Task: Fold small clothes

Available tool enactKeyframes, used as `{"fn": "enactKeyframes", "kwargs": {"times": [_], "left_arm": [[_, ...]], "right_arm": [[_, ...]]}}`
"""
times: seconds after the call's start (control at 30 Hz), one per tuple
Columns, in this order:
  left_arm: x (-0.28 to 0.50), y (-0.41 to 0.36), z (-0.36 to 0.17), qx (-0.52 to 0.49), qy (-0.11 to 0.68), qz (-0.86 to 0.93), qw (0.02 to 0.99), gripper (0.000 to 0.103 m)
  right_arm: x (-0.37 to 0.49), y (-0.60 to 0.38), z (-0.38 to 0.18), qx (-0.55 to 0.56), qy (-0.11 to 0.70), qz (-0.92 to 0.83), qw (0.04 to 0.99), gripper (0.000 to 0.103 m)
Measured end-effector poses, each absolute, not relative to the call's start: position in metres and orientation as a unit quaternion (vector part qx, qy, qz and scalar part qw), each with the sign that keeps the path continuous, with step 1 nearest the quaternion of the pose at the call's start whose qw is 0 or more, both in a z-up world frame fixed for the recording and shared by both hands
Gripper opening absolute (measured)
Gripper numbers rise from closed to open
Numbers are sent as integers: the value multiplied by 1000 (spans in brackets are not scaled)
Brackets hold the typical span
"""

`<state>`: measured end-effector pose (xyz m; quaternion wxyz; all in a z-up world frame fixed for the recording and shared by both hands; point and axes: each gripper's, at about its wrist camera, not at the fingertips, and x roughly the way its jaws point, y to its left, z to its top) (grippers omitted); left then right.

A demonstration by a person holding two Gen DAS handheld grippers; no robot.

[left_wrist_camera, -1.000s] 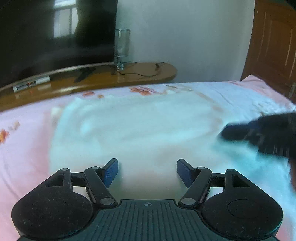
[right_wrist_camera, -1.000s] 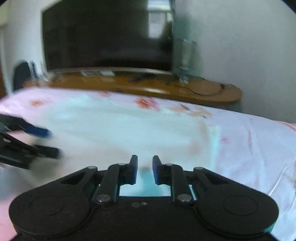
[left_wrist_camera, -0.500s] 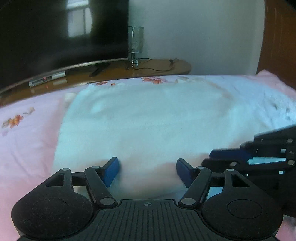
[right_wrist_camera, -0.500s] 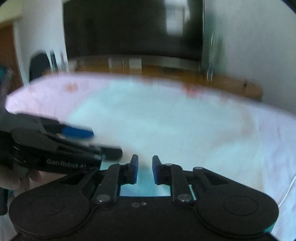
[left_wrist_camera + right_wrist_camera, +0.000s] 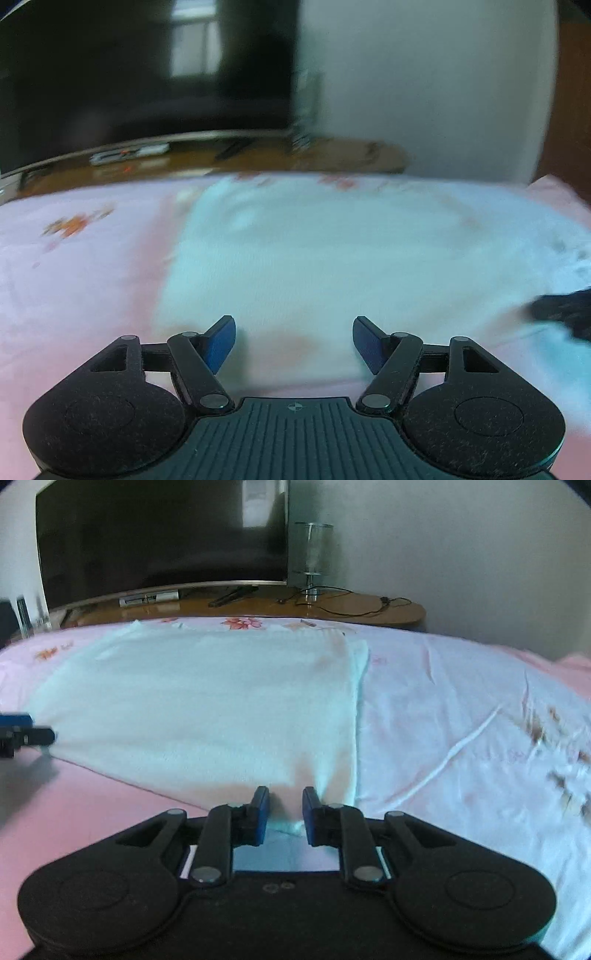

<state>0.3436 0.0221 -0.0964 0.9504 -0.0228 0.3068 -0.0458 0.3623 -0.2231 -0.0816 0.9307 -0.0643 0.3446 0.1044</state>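
- My right gripper (image 5: pixel 285 814): jaws narrowed on the near corner of the pale blue garment (image 5: pixel 207 709), apparently pinching it for folding.
- My left gripper (image 5: pixel 294 341): spread wide, empty, over the garment's near edge.
- Garment: flat, mid-frame, on the pink bedsheet (image 5: pixel 461 716).

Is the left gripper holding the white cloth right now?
No. The left gripper is wide open, nothing between its fingers, hovering at the white cloth edge.
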Motion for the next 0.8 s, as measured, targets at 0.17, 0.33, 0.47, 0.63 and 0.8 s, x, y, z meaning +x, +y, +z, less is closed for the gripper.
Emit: {"fn": "enactKeyframes", "kwargs": {"times": [0.17,0.33,0.47,0.63,0.8], "left_arm": [[359,-29,-108,2,335,-64,940,70],[349,-25,-116,34,329,-34,943,79],[336,26,-118,0,334,-10,943,85],[347,19,-122,8,336,2,942,89],[344,18,-123,2,335,2,942,90]], "right_arm": [[357,-193,-79,-48,333,144,931,22],[359,-193,-93,-70,341,140,927,23],[360,-233,-89,-70,352,51,932,24],[366,-231,-72,-33,341,52,938,26],[374,-193,-85,-73,349,87,930,25]]}}
